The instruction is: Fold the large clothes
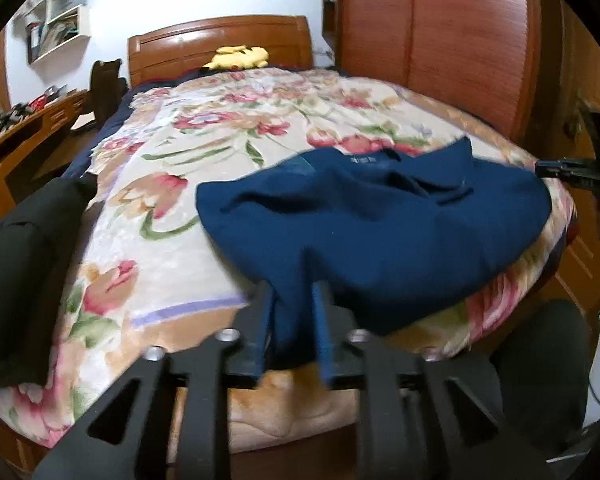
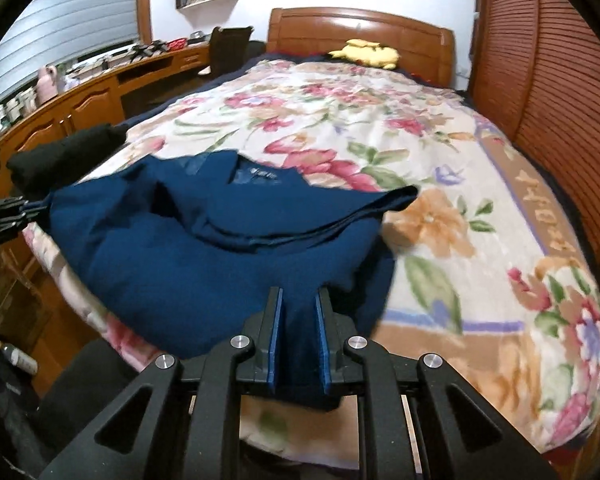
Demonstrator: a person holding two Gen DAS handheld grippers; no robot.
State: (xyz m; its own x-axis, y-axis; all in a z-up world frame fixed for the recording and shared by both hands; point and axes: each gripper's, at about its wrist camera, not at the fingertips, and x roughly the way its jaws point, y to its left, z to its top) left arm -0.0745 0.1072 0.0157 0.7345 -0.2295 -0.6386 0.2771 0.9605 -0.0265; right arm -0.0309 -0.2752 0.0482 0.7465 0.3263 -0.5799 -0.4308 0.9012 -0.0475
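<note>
Bedroom, floral blanket (image 2: 440,168) covering the bed. Navy sweater (image 2: 204,240) is lying near the foot edge. Left tool (image 1: 292,300) and right tool (image 2: 298,300) are each pinching a hem corner, jaws nearly closed, likely keeping the hem taut for a fold.

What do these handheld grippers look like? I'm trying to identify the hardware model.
Both match: the left gripper and right gripper have matte black angular linkage arms with triangular cutouts, silver round pivot bolts, and two flat parallel fingers faced with blue pads. No cables, labels or sleeves are visible.
</note>
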